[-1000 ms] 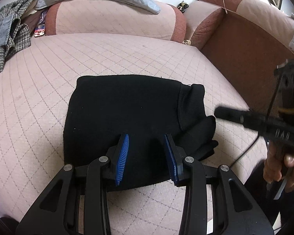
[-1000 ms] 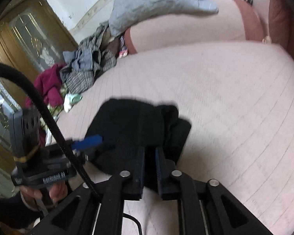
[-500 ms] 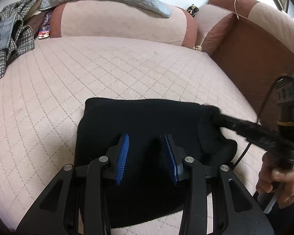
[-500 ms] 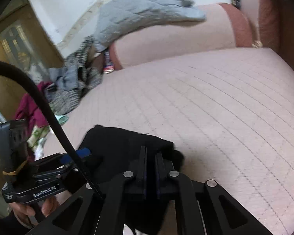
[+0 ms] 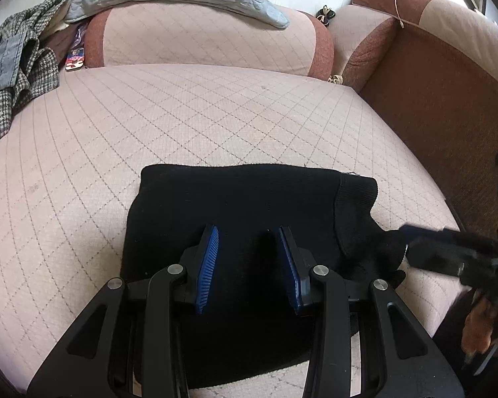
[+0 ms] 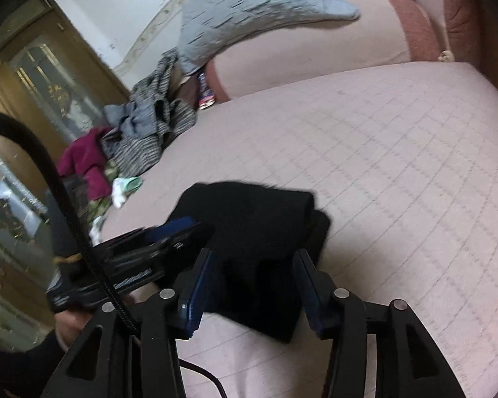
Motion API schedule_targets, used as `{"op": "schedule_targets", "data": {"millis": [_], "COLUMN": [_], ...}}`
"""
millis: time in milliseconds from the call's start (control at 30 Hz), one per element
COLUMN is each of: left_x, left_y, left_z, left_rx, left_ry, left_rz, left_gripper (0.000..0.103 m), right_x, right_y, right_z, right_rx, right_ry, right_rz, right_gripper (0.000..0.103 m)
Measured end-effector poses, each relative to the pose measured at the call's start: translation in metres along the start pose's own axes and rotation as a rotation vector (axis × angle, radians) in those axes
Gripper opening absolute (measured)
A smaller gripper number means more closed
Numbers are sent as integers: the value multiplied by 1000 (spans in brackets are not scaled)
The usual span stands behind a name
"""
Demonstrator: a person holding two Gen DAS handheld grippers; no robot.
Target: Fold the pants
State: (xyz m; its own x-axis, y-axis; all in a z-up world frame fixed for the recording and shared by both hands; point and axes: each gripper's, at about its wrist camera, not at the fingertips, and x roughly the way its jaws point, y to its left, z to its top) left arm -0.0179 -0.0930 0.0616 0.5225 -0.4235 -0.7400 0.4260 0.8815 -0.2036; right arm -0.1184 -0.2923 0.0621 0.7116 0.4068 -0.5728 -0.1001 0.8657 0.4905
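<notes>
Since a second ago the right gripper (image 6: 252,285) has gone from pressed together to spread, its jaws opening now, and the loose end of the black pants (image 5: 235,219) that stuck out to the right has been tucked closer against the bundle.

Left wrist view: the left gripper (image 5: 249,265) hovers over the near half of the folded pants, its blue pads parted with only dark cloth seen beneath them; whether they touch the fabric cannot be told. The pants' near edge is hidden behind the gripper's black frame. At the right margin the right gripper is blurred, its tip at the ribbed cuff end, the hand (image 5: 481,325) cut off by the picture's edge.

Right wrist view: the pants lie on the pink quilted sofa seat (image 6: 398,172), their near corner between the spread pads, not pinched. The picture is smeared; the left gripper (image 6: 169,232) sits at the bundle's left edge, partly behind a black cable (image 6: 59,192).
</notes>
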Motion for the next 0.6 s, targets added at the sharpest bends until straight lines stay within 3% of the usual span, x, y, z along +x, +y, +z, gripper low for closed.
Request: {"op": "schedule_targets", "data": {"millis": [67,100,133,267,400,600], "left_x": [0,-1,-2,-9,-5,-6], "left_y": [-1,-2,-2,-4,-8,-10], "left_z": [0,0,0,-5,-10,-9], "left_rx": [0,0,-1,7,13,6], "left_ry": [3,11,18,16,2,11], "left_rz": [4,11,13,14,42,50], "left_gripper": [36,36,36,36,36,36], "right_x": [7,16,21,8,23,2], "right_y": [3,8,12,22,14,23], "right_z": [-7,-11,-14,-27,-38,-32], "right_rx": [-12,-29,-54,-113,-93,-96], "right_ry": [20,47,64,57,106,64], "right_rz": [25,19,-2,-4,-50,-115], "right_gripper": [36,8,3,2,2,3]}}
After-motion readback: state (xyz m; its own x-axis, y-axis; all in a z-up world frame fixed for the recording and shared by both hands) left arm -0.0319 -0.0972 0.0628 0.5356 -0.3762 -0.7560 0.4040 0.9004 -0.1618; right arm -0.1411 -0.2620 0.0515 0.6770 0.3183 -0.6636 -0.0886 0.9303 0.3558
